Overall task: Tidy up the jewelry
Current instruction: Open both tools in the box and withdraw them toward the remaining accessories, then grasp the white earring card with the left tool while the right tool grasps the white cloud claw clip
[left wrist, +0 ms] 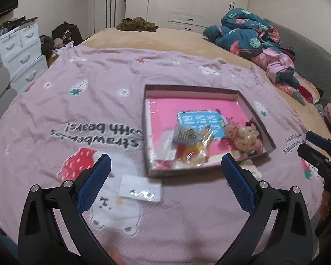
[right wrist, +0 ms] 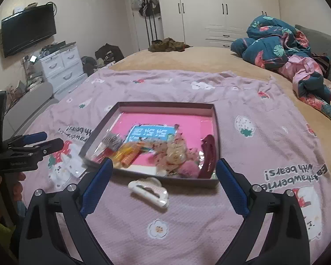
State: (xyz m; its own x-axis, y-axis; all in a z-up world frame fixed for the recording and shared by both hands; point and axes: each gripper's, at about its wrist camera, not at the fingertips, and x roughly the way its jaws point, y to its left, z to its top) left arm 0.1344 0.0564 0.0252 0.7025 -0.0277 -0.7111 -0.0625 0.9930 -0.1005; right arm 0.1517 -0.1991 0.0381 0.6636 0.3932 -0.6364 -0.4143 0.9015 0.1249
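A shallow dark box with a pink bottom lies on the lilac blanket; it also shows in the right wrist view. It holds several hair clips and packets, among them a dark red claw clip. A white card with a metal hairpin lies before my open, empty left gripper. A white claw clip lies just outside the box, between the fingers of my open, empty right gripper.
The blanket covers a bed with a crumpled teal quilt at the far right. White drawers stand left of the bed. A wardrobe and a wall TV are behind.
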